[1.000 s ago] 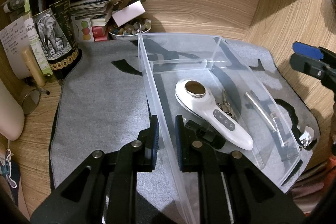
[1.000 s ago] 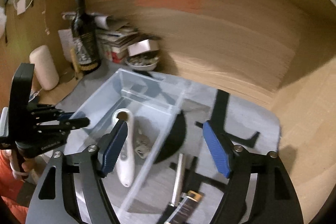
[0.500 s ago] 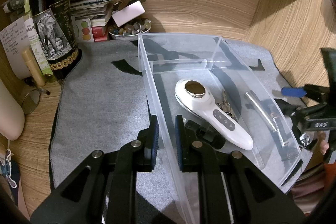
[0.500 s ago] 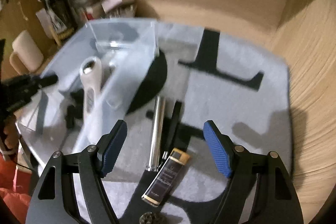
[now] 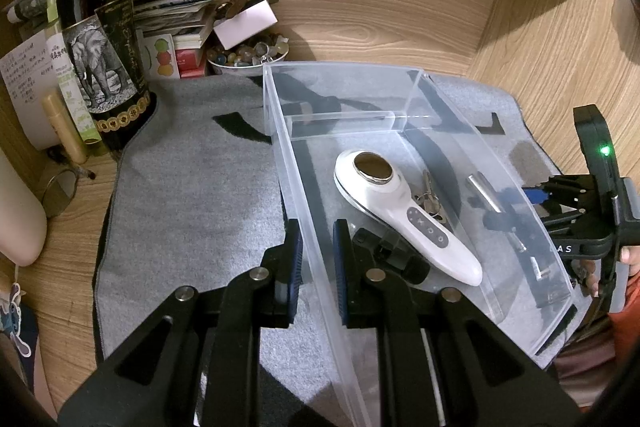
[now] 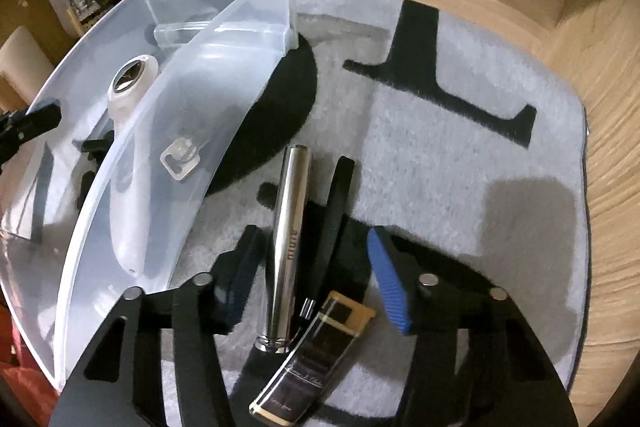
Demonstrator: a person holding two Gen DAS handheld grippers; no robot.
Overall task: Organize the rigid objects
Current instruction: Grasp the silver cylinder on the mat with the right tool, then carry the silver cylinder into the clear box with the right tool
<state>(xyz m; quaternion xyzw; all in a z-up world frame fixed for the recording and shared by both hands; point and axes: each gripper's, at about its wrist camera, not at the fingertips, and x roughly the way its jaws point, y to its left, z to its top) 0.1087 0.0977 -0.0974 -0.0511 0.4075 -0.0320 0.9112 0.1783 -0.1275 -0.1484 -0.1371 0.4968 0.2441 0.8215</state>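
Observation:
A clear plastic bin stands on a grey mat. In it lie a white handheld device, keys and a black clip. My left gripper is shut on the bin's left wall, one finger on each side. My right gripper is open and low over the mat, its fingers either side of a silver metal tube. A black and gold tube lies beside it. The right gripper also shows past the bin's right wall in the left wrist view.
A wine bottle, stacked papers and a bowl of stones stand at the back left against the wooden wall. A small round mirror lies at the left. The grey mat has black patterns.
My right gripper has swung down from high above the bin to the mat beside it and now straddles the silver tube. My left gripper has kept its hold on the bin wall.

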